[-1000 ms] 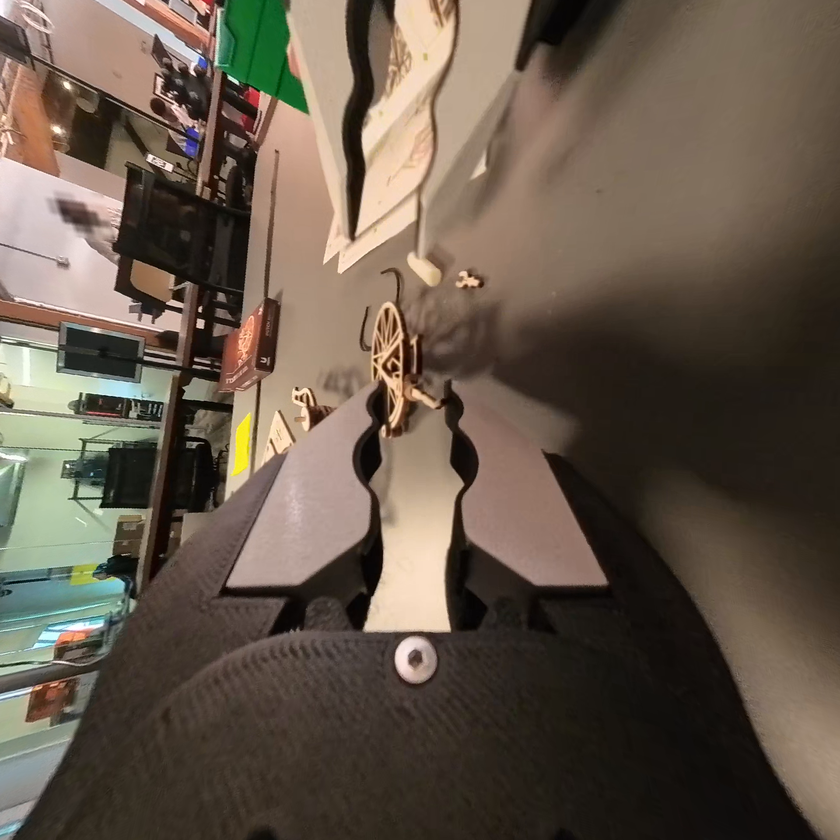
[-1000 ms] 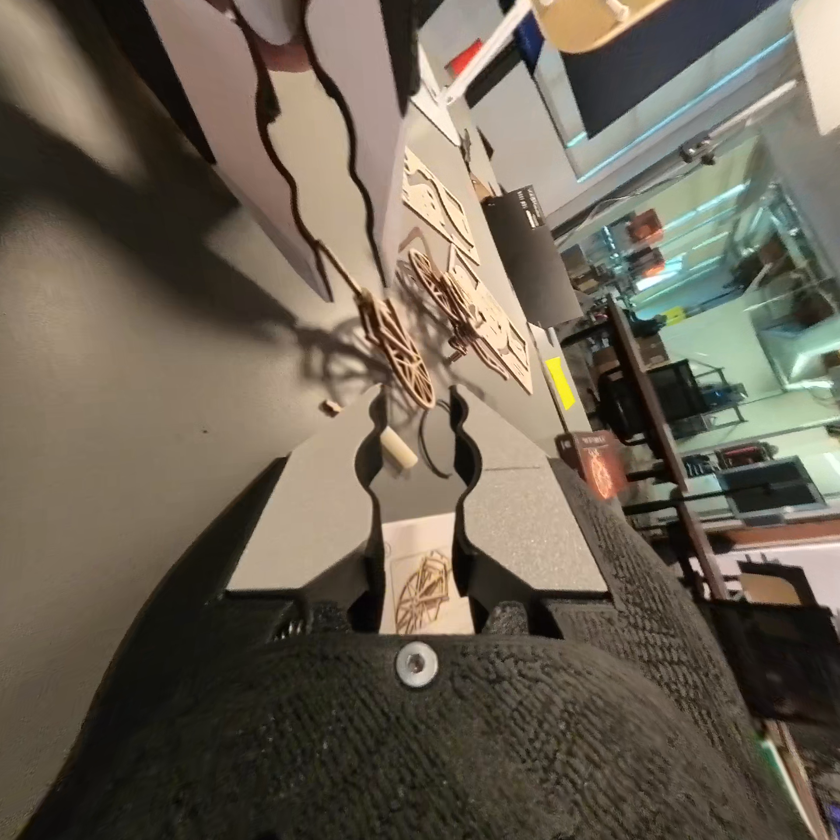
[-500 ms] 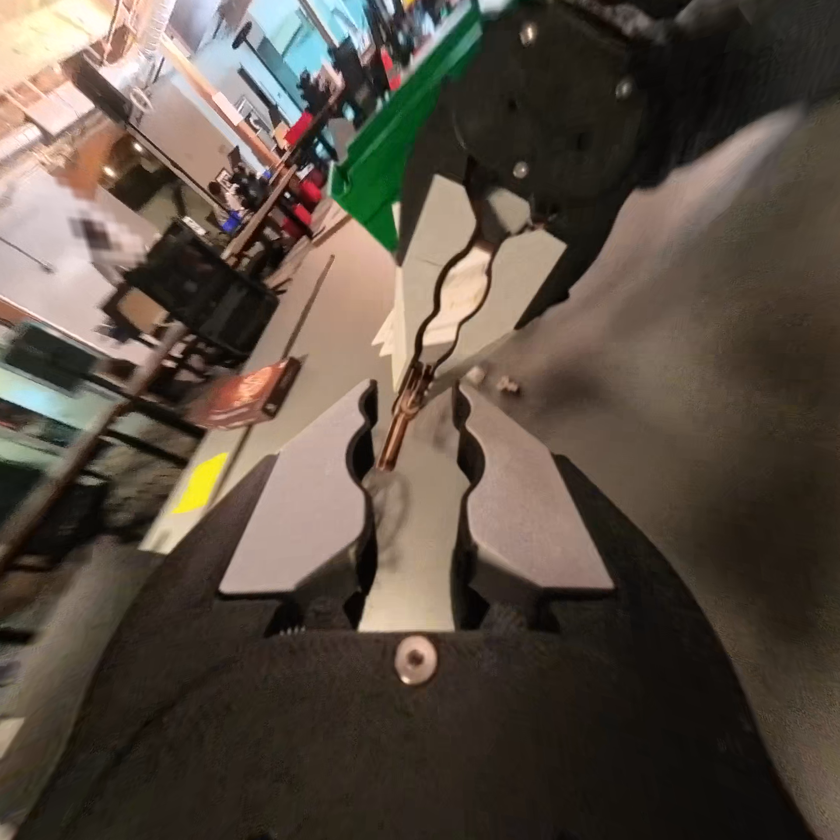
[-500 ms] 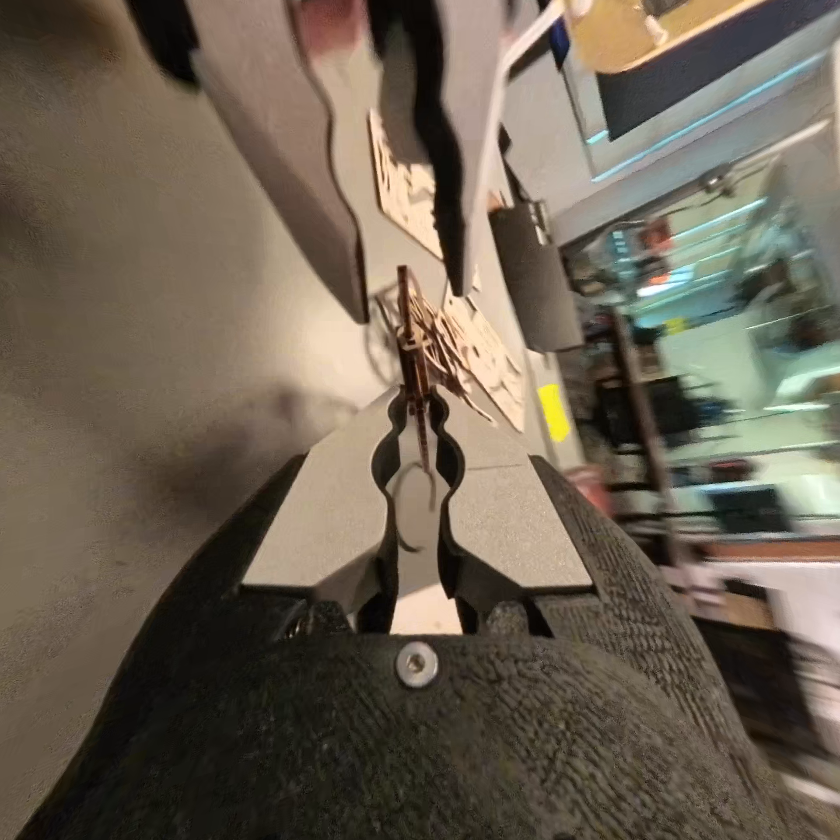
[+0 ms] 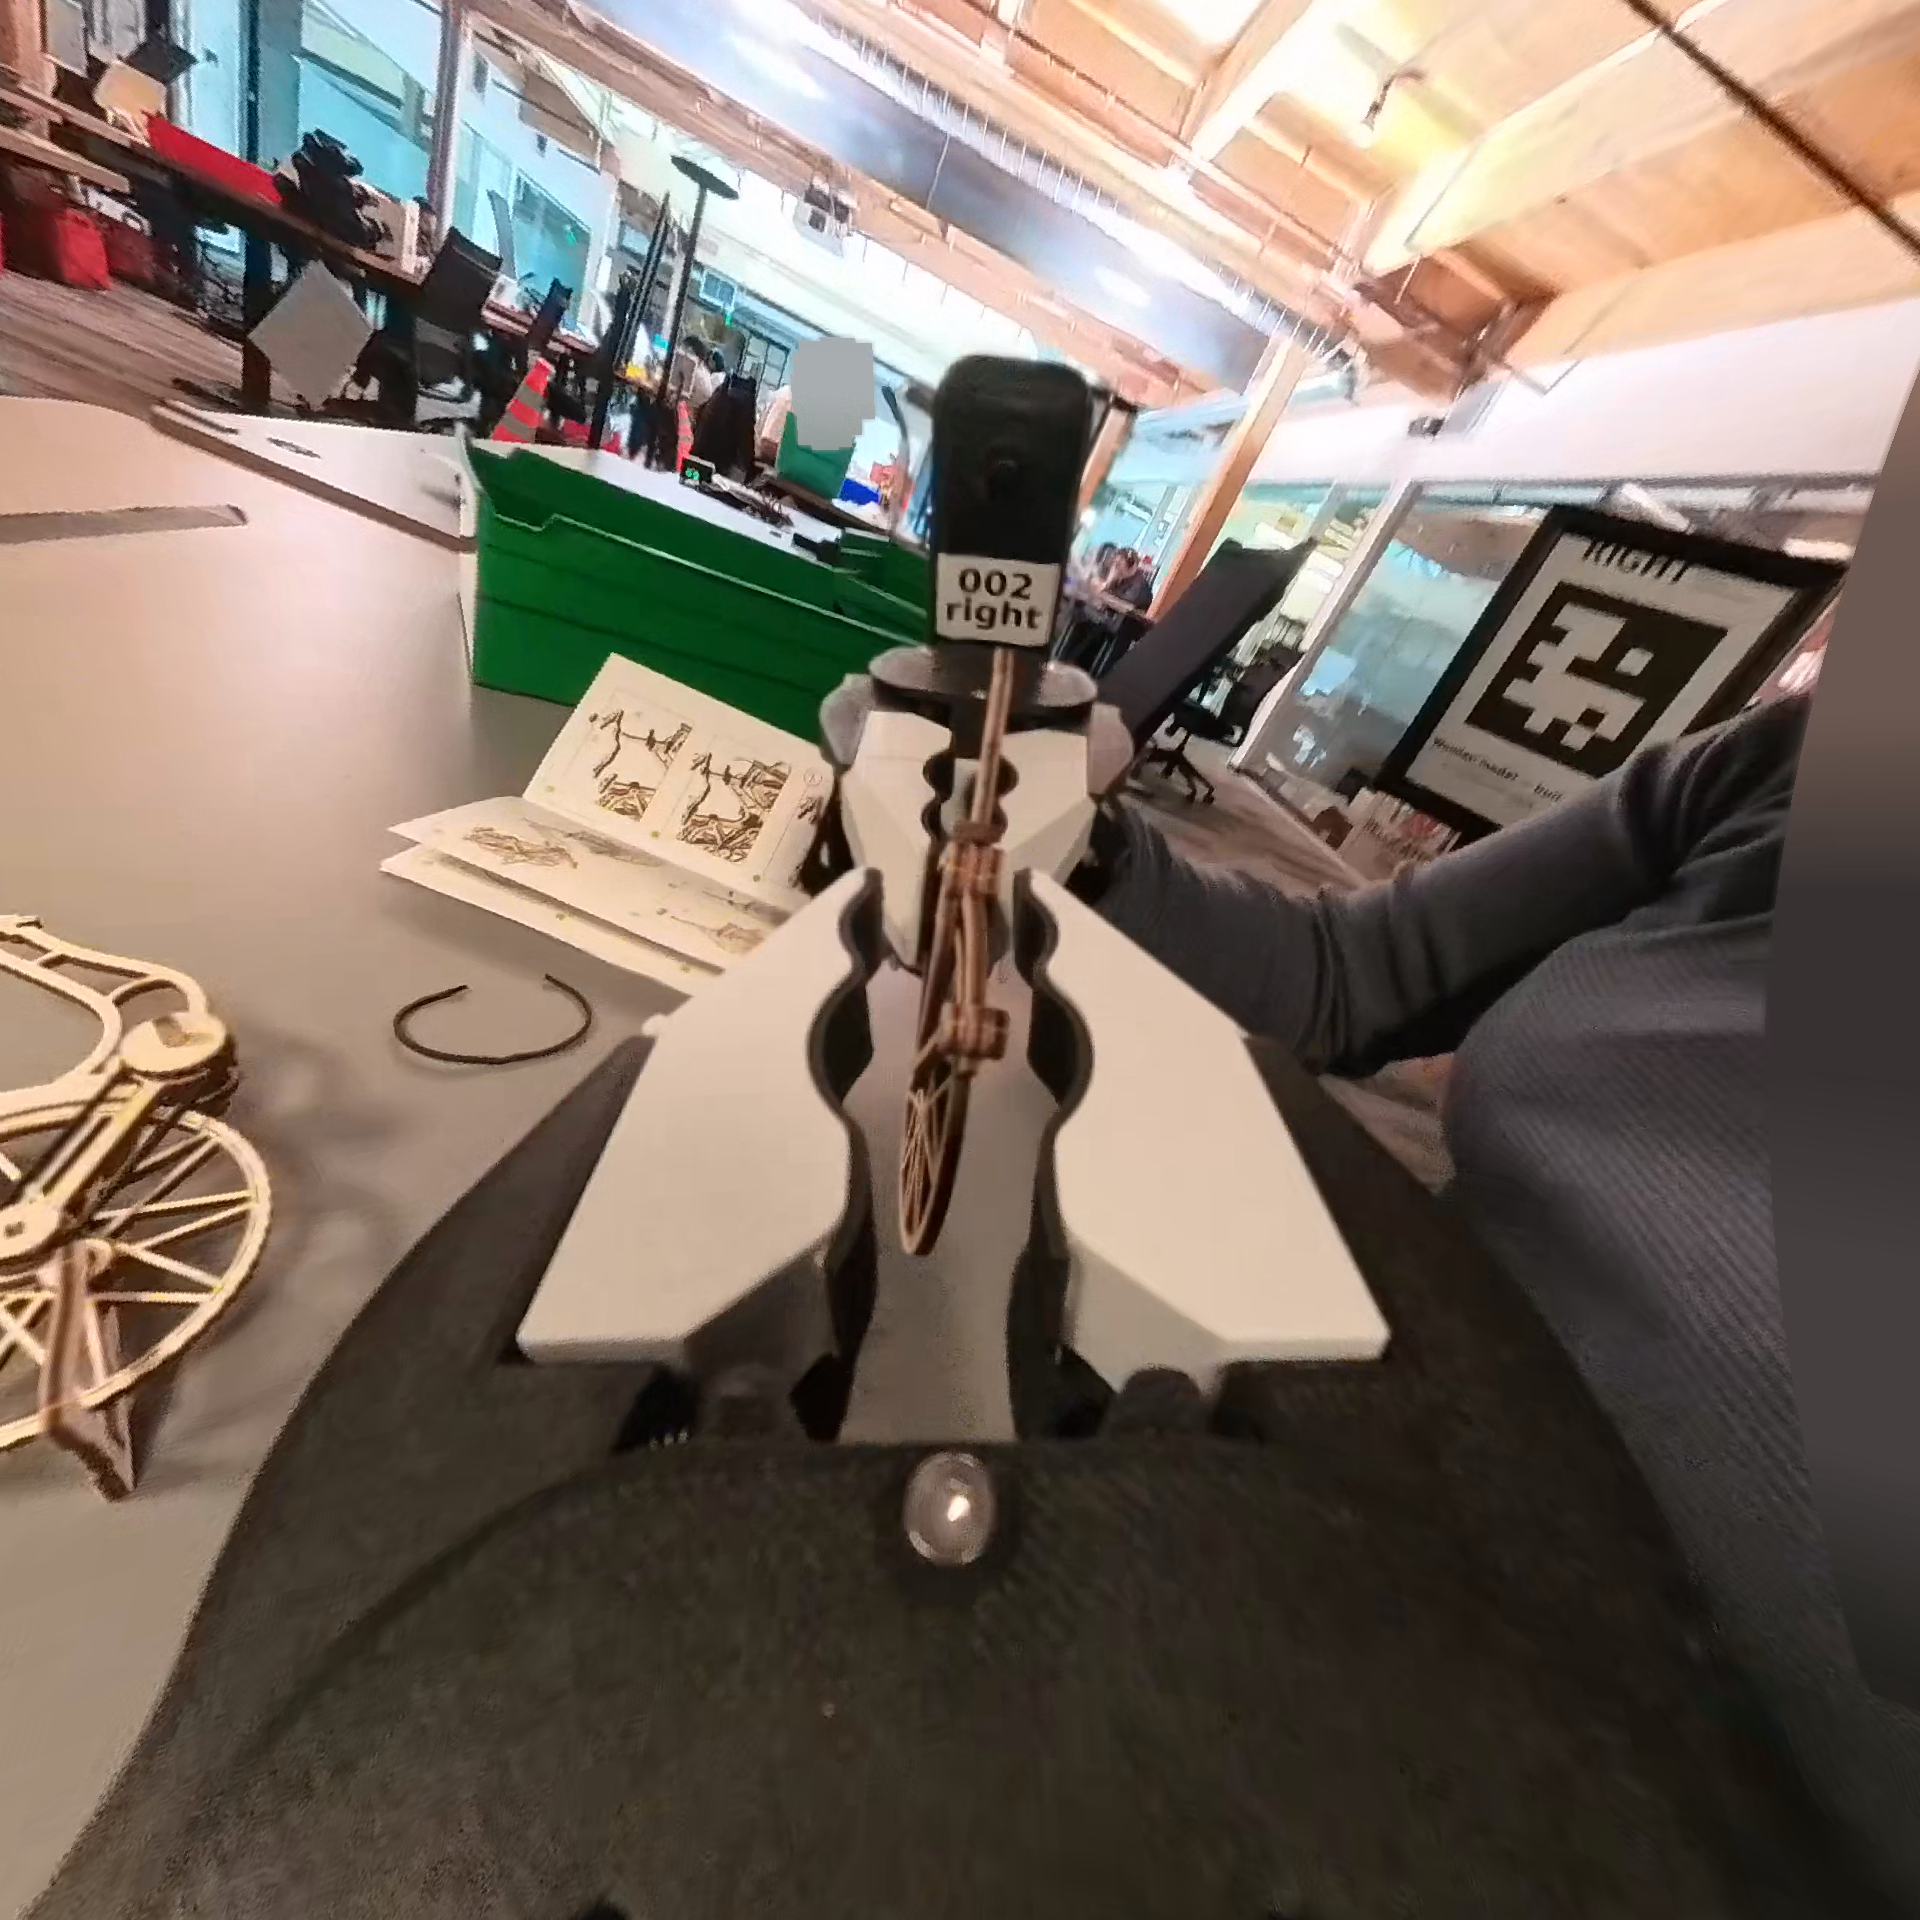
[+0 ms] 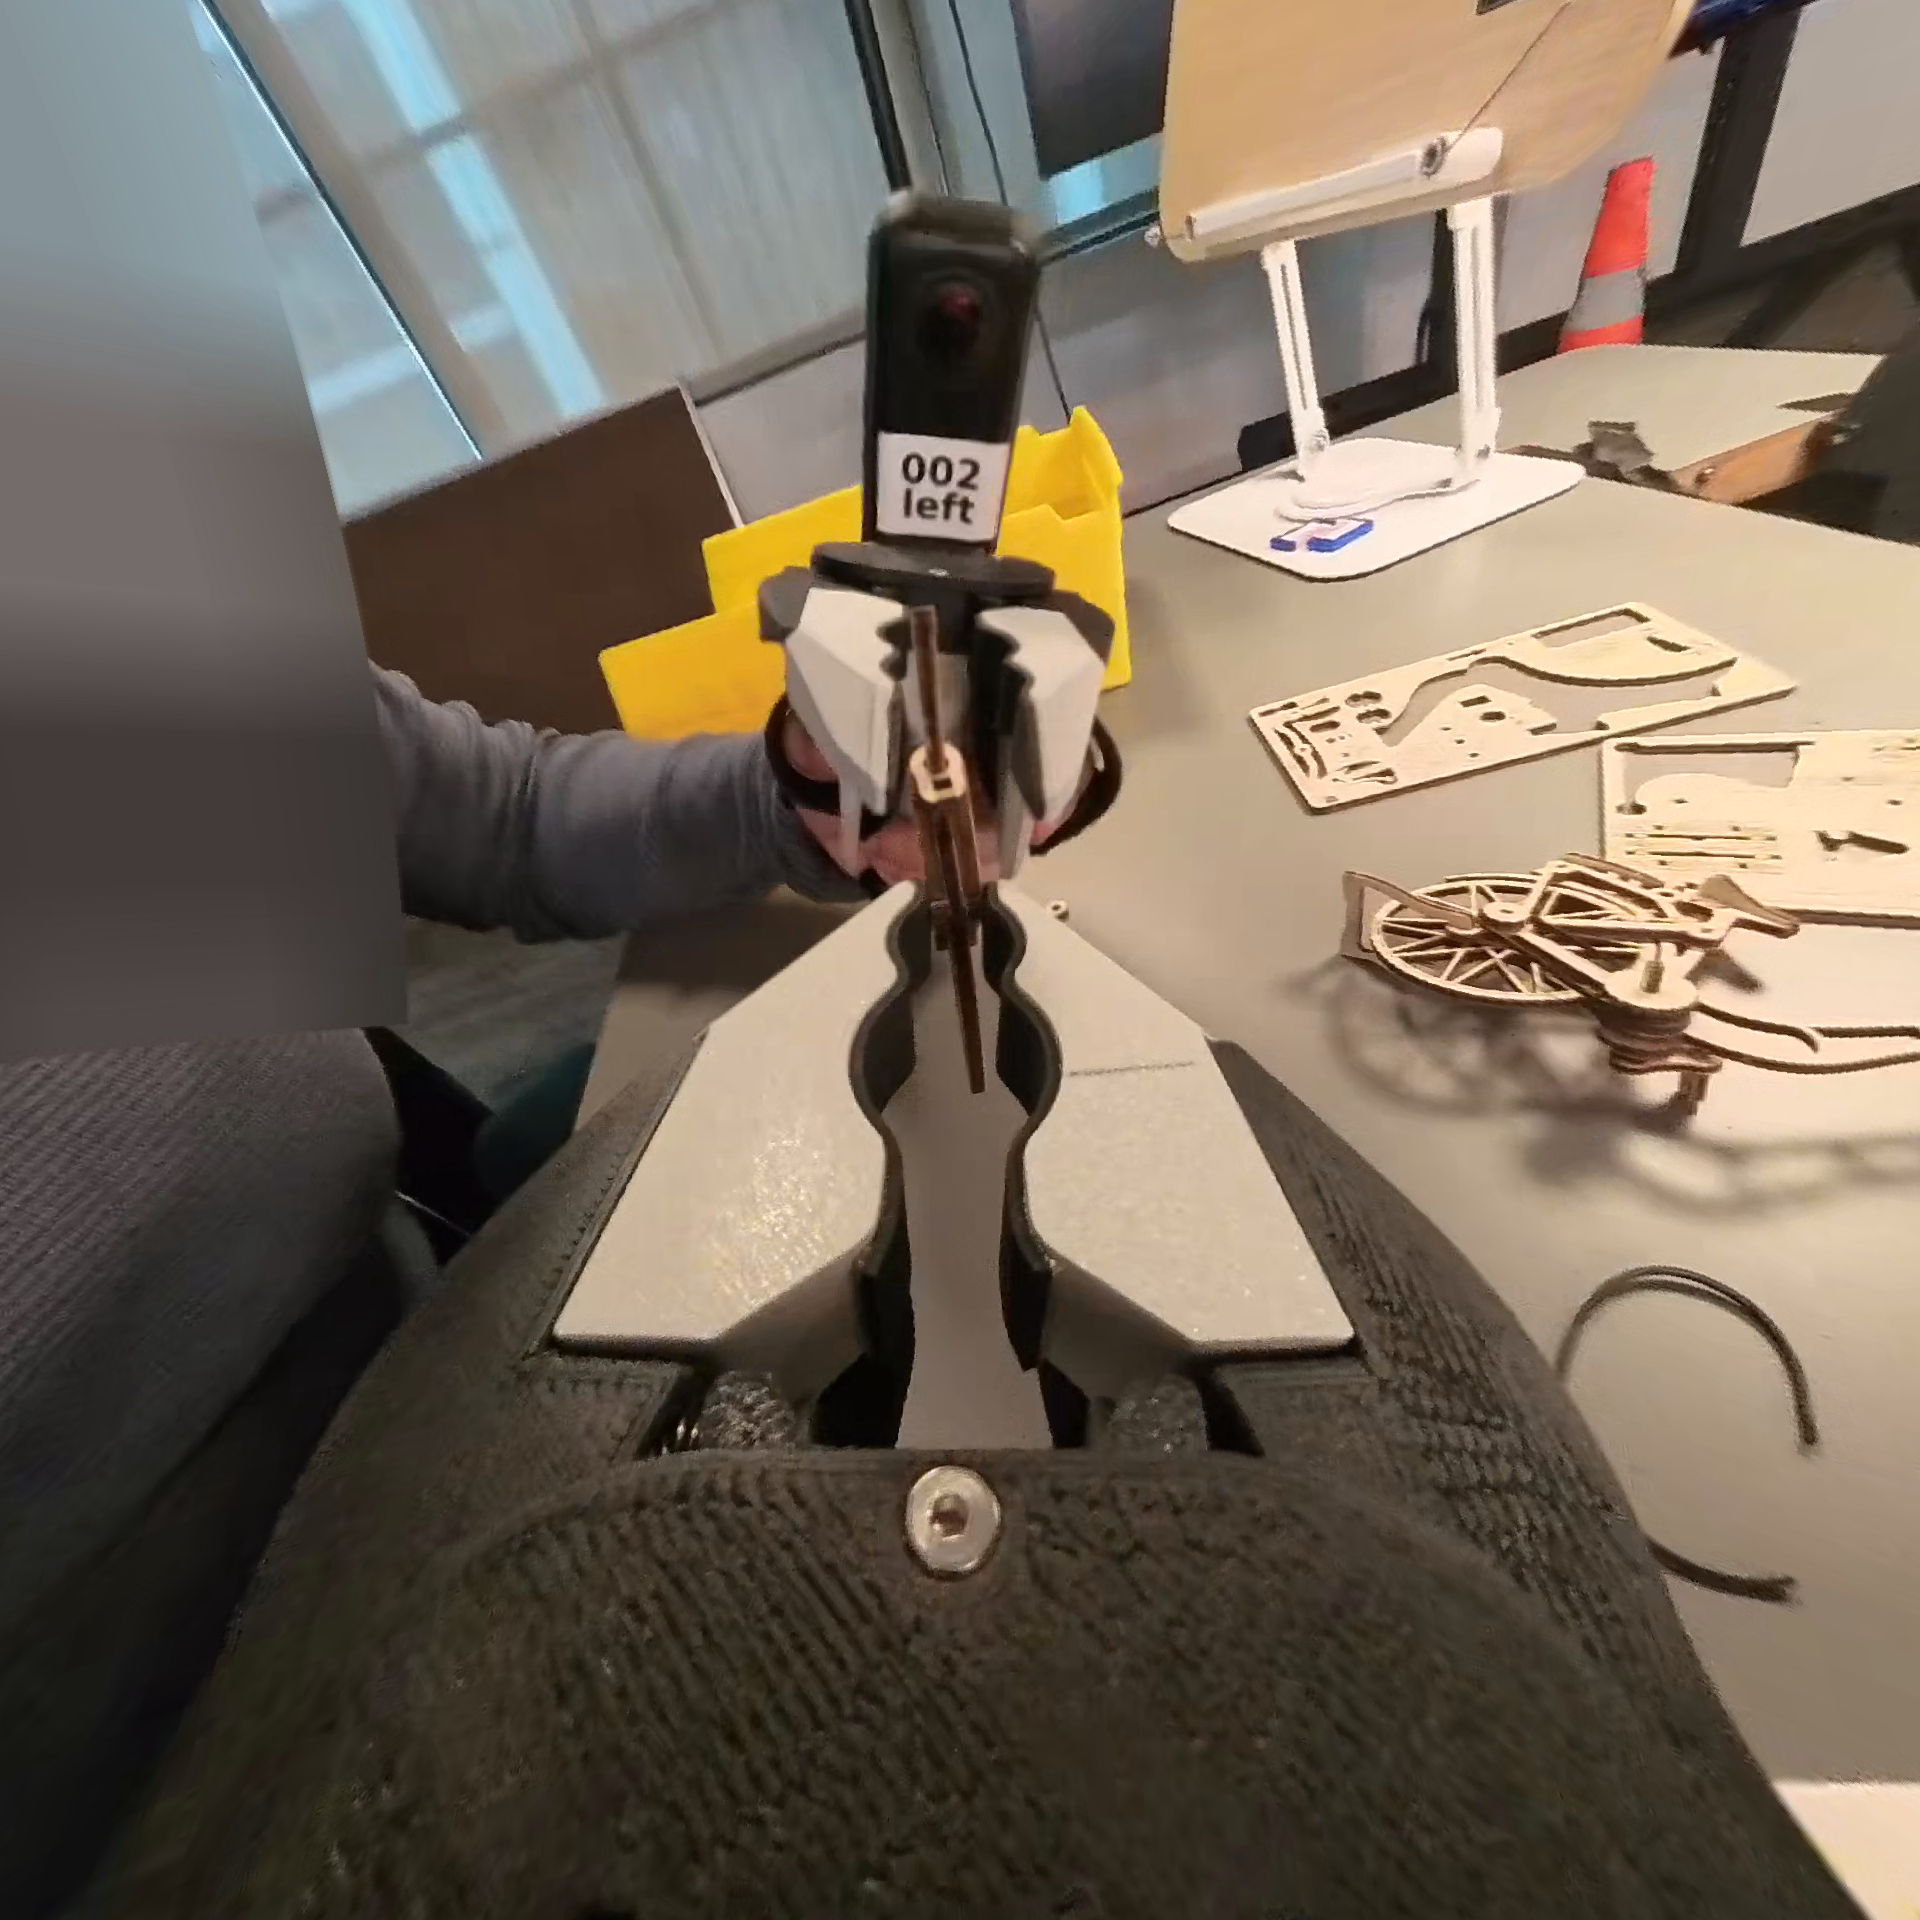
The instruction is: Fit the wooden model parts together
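The 2 grey-fingered grippers face each other tip to tip above the grey table (image 6: 1299,665). The right gripper (image 6: 951,914) is clamped on a thin laser-cut wooden wheel assembly (image 6: 951,894), held edge-on and upright between its fingertips; in the left wrist view that same spoked wooden piece (image 5: 951,1049) stands edge-on inside the gap of the left gripper (image 5: 945,904). The left gripper's jaws stand apart on either side of the wheel, with clear space showing between each finger and the wood, so it grips nothing. In the right wrist view the left gripper (image 6: 940,748) sits just behind the held piece, and a person's hand in a grey sleeve (image 6: 582,810) grips its handle.

On the table lie 1 partly built wooden bicycle model (image 6: 1558,935) on its side, 2 flat pale wooden sheets with cut-out holes (image 6: 1517,696) side by side beyond it, and 1 thin black curved band (image 6: 1704,1340) nearer the camera. The left wrist view shows the bicycle model (image 5: 114,1174) at the left edge, the black band (image 5: 488,1023) beside it, and 1 open white instruction booklet with drawings (image 5: 644,821) behind, in front of stacked green plastic bins (image 5: 644,603). 1 yellow plastic bin (image 6: 1070,520) stands behind the left gripper, and 1 white stand holding a tan board (image 6: 1371,416) stands farther back.
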A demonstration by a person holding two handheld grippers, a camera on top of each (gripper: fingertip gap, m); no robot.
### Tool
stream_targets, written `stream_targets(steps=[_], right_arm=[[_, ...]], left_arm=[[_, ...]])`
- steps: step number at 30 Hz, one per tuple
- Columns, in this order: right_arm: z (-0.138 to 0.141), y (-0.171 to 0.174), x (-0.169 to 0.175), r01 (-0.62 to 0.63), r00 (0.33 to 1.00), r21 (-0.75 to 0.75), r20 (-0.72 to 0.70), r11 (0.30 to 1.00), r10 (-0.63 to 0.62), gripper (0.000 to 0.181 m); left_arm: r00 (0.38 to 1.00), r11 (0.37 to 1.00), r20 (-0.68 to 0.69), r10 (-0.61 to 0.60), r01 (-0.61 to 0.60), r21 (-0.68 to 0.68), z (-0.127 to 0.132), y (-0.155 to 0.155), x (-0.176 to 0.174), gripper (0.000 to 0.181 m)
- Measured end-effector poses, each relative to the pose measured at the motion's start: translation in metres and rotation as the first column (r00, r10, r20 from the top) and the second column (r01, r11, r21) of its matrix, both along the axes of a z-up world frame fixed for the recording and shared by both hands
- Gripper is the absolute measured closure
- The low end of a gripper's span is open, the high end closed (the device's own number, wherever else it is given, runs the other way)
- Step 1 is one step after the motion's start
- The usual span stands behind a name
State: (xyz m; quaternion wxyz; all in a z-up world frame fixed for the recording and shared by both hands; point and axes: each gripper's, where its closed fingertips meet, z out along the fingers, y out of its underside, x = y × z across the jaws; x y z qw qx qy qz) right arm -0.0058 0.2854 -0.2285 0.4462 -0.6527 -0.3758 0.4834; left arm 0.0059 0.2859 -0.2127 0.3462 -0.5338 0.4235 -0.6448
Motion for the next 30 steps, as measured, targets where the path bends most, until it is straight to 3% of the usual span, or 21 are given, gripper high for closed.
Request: stream_targets(steps=[4, 11, 15, 18, 21, 23, 27, 30], right_arm=[[-0.008, 0.001, 0.0, 0.0, 1.0, -0.011, 0.015, 1.0, 0.0, 0.175], [-0.015, 0.001, 0.0, 0.003, 1.0, -0.026, 0.019, 1.0, -0.002, 0.175], [-0.017, 0.01, 0.014, 0.075, 0.994, 0.053, 0.08, 0.996, -0.079, 0.166], [-0.043, 0.017, 0.048, 0.09, 0.925, 0.142, 0.355, 0.986, -0.136, 0.168], [-0.076, 0.007, 0.067, 0.114, 0.832, -0.02, 0.549, 0.993, -0.084, 0.168], [-0.093, -0.004, 0.069, 0.179, 0.784, -0.12, 0.617, 0.977, -0.067, 0.167], [-0.115, -0.008, 0.071, 0.322, 0.676, -0.052, 0.711, 0.945, -0.191, 0.164], [-0.115, -0.003, 0.066, 0.42, 0.665, -0.023, 0.688, 0.907, -0.291, 0.163]], left_arm=[[1.0, 0.999, -0.012, 0.024, -0.023, 0.042, -0.002, -0.003, 0.004, 0.169], [0.999, 1.0, -0.047, -0.015, 0.014, -0.022, -0.008, -0.002, 0.005, 0.172], [0.994, 1.0, -0.104, 0.029, -0.03, -0.009, -0.015, 0.006, 0.006, 0.172], [0.99, 0.998, -0.136, 0.047, -0.052, -0.033, -0.021, 0.014, 0.004, 0.172], [0.981, 0.996, -0.18, 0.071, -0.079, -0.039, -0.029, 0.019, 0.005, 0.172], [0.976, 0.994, -0.199, 0.091, -0.1, -0.034, -0.033, 0.022, 0.006, 0.172], [0.964, 0.988, -0.221, 0.151, -0.153, 0.004, -0.038, 0.027, 0.005, 0.172], [0.959, 0.985, -0.224, 0.173, -0.166, 0.052, -0.041, 0.027, 0.004, 0.172]])
